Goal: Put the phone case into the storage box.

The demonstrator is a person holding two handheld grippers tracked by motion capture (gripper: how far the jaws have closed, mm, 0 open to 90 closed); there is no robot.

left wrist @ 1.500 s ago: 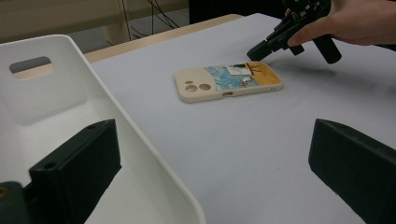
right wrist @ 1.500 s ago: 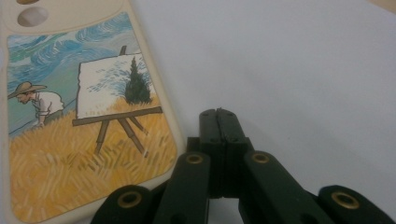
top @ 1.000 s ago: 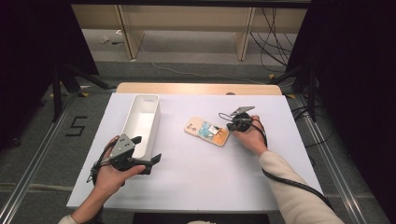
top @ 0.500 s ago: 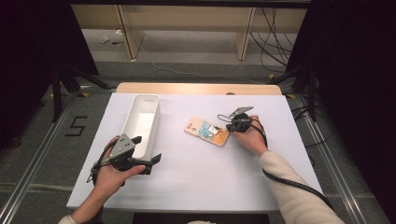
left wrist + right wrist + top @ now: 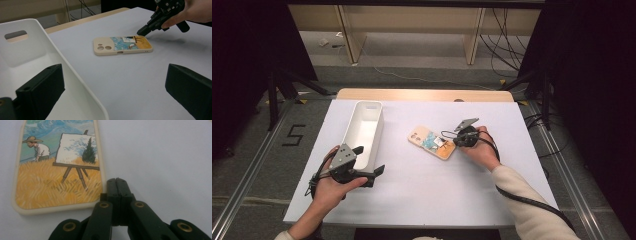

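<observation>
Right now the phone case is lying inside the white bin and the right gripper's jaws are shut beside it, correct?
Not quite: the phone case lies on the table, apart from the white bin, as the high view shows. The right gripper does have its jaws shut beside it.

Overhead view; tongs cameras near phone case [image 5: 435, 142]

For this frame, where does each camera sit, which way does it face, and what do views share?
High view: above the person's side, looking forward and down on the table; both forearms and tongs enter from below.
Left gripper view: on the left tongs, facing the phone case past the white bin; open jaws.
Right gripper view: on the right tongs, shut beside the case's corner.
All three share the phone case.
</observation>
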